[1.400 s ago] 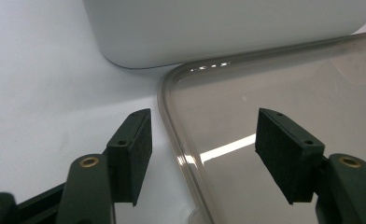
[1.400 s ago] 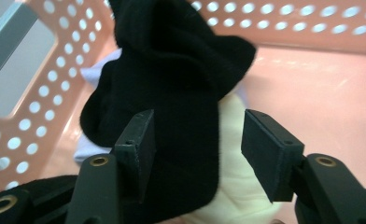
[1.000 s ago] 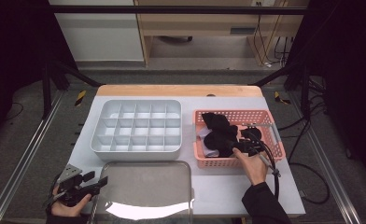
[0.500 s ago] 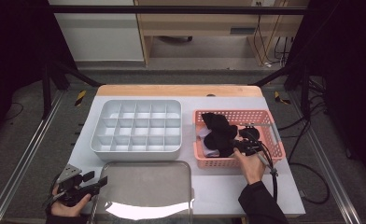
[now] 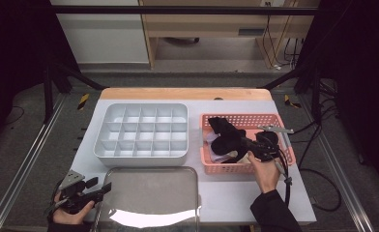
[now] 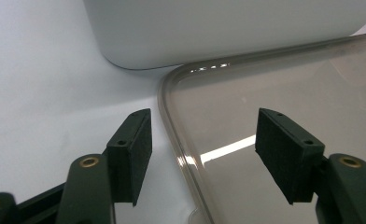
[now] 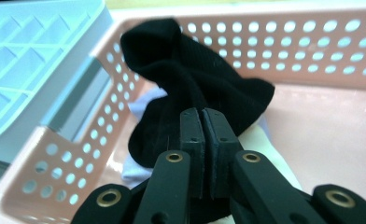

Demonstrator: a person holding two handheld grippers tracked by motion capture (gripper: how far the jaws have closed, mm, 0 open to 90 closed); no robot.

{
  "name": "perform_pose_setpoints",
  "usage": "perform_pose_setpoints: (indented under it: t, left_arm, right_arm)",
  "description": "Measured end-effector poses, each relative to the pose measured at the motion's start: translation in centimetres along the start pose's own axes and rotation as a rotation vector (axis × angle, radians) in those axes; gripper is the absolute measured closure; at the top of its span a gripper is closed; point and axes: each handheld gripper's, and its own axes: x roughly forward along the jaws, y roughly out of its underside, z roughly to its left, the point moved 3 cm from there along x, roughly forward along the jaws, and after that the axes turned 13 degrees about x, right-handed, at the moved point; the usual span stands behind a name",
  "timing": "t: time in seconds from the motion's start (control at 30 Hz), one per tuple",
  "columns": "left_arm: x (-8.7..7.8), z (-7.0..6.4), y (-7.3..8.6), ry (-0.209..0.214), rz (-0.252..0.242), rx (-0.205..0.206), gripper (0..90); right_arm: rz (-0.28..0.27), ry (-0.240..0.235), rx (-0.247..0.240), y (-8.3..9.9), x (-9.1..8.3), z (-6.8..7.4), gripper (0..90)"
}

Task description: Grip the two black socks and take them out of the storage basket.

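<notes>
1. Here the right hand-held gripper (image 5: 245,145) reaches into the pink basket (image 5: 269,119) at the right of the table (image 5: 274,188), its jaws pressed together on a black sock (image 7: 195,88).
2. In the right gripper view the jaws meet with a fold of that sock pinched between them; the rest of the sock bunches up ahead of the jaws toward the basket's far-left corner.
3. A pale cloth (image 7: 141,105) lies under the sock on the basket floor, with a cream piece (image 7: 274,158) beside it.
4. The person's right hand (image 5: 264,170) holds the gripper from the near side of the basket, and a cable (image 5: 286,181) trails back along the sleeve.
5. The left hand-held gripper (image 6: 204,154) is wide, with nothing between its jaws, and hangs low at the near-left corner of the table.
6. One of its jaws is over the white table and the other over the steel tray (image 6: 274,93), with the tray's rounded rim running between them.
7. The white divided box (image 5: 141,130) stands just beyond the tray, left of the basket, and its cells hold nothing.
</notes>
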Motion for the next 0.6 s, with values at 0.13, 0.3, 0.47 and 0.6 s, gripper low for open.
perform_pose_setpoints:
  t: [0.13, 0.3, 0.47, 0.6]
  left_arm:
    - [0.0, 0.0, 0.0, 0.0, -0.001, 0.0, 35.8]
    - [0.0, 0.0, 0.0, 0.0, -0.003, 0.0, 35.8]
    - [0.0, 0.0, 0.0, 0.0, -0.003, 0.0, 35.8]
    - [0.0, 0.0, 0.0, 0.0, -0.003, 0.001, 35.8]
  right_arm:
    - [-0.034, -0.019, -0.005, -0.5, -0.6, 0.2, 87.6]
    - [-0.067, -0.034, -0.02, -1.3, -1.2, 0.8, 87.7]
    - [-0.099, -0.044, -0.03, -2.3, -1.8, 1.4, 87.7]
    - [-0.128, -0.055, -0.039, -3.1, -2.3, 1.9, 87.7]
